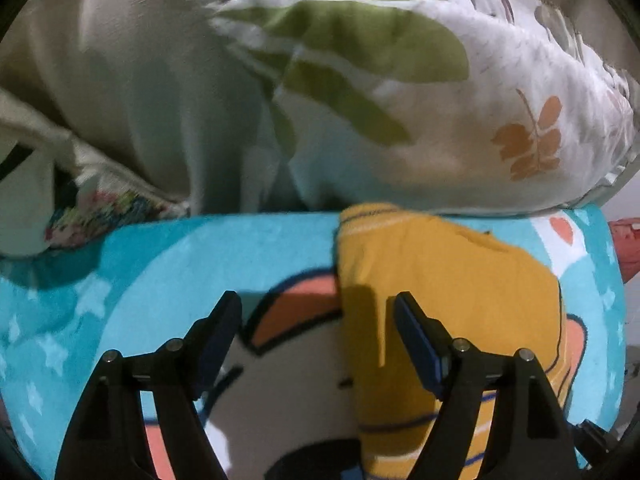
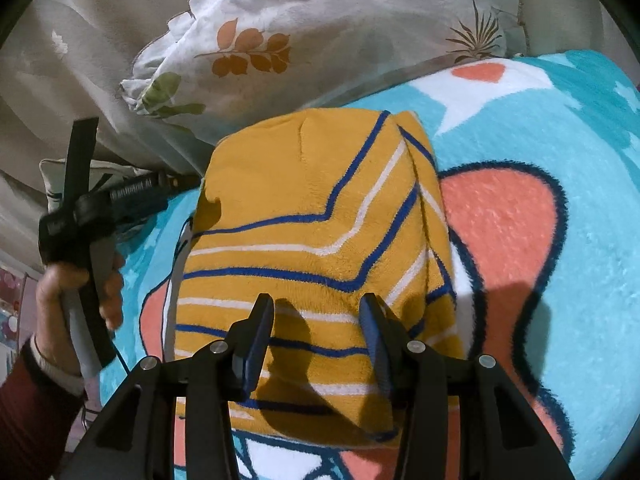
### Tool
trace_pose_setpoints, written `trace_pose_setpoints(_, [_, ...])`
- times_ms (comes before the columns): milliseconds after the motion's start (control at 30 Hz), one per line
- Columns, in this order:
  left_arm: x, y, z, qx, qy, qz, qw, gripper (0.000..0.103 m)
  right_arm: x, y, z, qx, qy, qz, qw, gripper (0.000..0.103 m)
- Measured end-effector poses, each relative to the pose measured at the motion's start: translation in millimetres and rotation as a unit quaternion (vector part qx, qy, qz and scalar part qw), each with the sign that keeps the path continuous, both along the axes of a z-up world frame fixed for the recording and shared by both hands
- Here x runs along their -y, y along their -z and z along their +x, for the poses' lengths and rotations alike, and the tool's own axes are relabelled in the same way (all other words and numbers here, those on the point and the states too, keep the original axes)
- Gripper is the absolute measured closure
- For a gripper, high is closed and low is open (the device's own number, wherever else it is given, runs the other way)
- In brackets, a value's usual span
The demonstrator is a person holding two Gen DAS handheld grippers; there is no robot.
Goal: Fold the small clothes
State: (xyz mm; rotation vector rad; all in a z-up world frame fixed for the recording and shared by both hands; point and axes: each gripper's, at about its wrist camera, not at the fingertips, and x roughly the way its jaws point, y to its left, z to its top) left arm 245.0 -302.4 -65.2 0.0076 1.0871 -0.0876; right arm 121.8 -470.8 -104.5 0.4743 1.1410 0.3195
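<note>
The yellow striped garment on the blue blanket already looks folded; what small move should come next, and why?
Probably lower the right gripper onto the near edge of the yellow striped garment and close on it for the next fold. Its jaws hang open above that edge with nothing pinched. The left gripper is also open, over the garment's left edge, holding nothing. The garment lies flat on the blue blanket.

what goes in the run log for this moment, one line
garment: yellow striped garment folded on blue blanket | left gripper: open, empty | right gripper: open over garment | behind: pillow
</note>
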Motion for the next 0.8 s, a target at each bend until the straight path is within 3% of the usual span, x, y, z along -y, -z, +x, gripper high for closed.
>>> trace_pose_setpoints(133, [7.6, 18.4, 16.5, -0.02, 0.007, 0.019, 0.9996, 0.025, 2.8, 1.3, -0.3, -0.002, 0.011, 0.009, 1.0, 0.054])
trace_pose_setpoints(333, [-8.7, 12.4, -0.5, -0.043, -0.008, -0.042, 0.9982, 0.025, -0.4, -3.2, 0.2, -0.006, 0.003, -0.012, 1.0, 0.055])
trace_pose_setpoints(467, [-18.7, 9.3, -34.9, -0.053, -0.007, -0.082, 0.9952, 0.023, 20.4, -24.4, -4.1, 0.017, 0.041, 0.031, 0.999, 0.044])
trace_pose_setpoints(567, [-27.5, 17.9, -58.8, -0.074, -0.012, -0.127, 0.9891, 0.023, 40.1, -27.0, -0.4, 0.024, 0.068, 0.023, 0.997, 0.036])
trace_pose_setpoints(667, [-37.1, 29.0, -75.7, -0.085, -0.016, -0.184, 0.9792, 0.023, 52.5, -14.2, 11.2, 0.006, 0.079, 0.012, 0.997, 0.036])
trace_pose_setpoints(800, [-35.0, 37.2, -86.7, -0.1, -0.002, -0.226, 0.969, 0.021, 53.4, 7.3, 27.2, -0.013, 0.062, 0.017, 0.998, 0.036])
